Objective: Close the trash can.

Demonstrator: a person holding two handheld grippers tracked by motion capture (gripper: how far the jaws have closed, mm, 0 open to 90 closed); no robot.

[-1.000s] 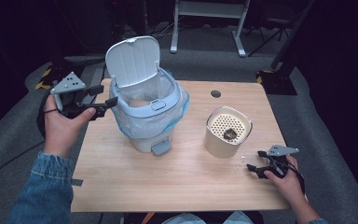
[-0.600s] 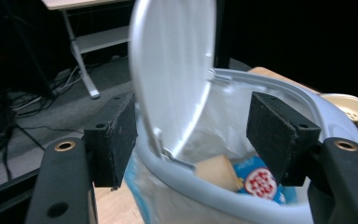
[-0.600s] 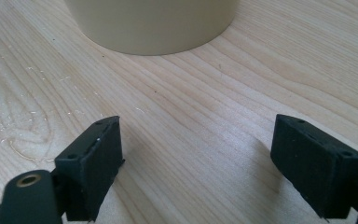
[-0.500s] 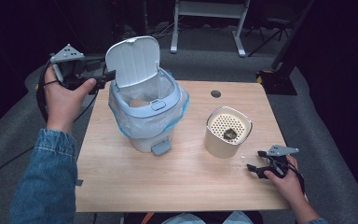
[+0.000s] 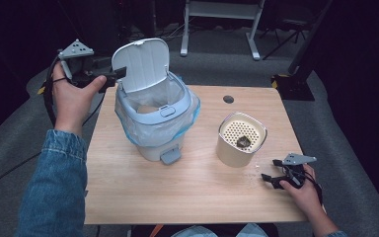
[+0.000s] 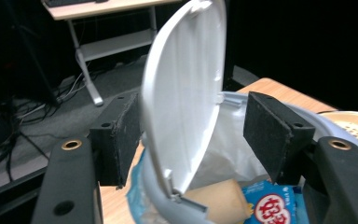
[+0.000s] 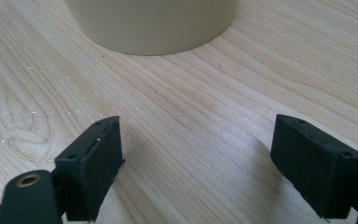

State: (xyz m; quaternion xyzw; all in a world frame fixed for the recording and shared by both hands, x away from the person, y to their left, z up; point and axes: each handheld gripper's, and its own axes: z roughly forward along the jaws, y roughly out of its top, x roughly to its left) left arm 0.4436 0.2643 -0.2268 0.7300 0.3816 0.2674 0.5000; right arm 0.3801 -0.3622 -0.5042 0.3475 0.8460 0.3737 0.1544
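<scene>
Left claw (image 6: 186,140) astride raised bin lid (image 6: 186,93), bin contents (image 6: 242,200) half hidden

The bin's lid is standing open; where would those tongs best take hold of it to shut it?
Probably the lid by its free top edge, coming from the left side, where the left tongs already straddle it with the jaws apart. The lid stands nearly upright, hinged at the back rim of the bin, and it is thin enough to fit between the jaws. A grip far from the hinge should swing it down easily.
</scene>
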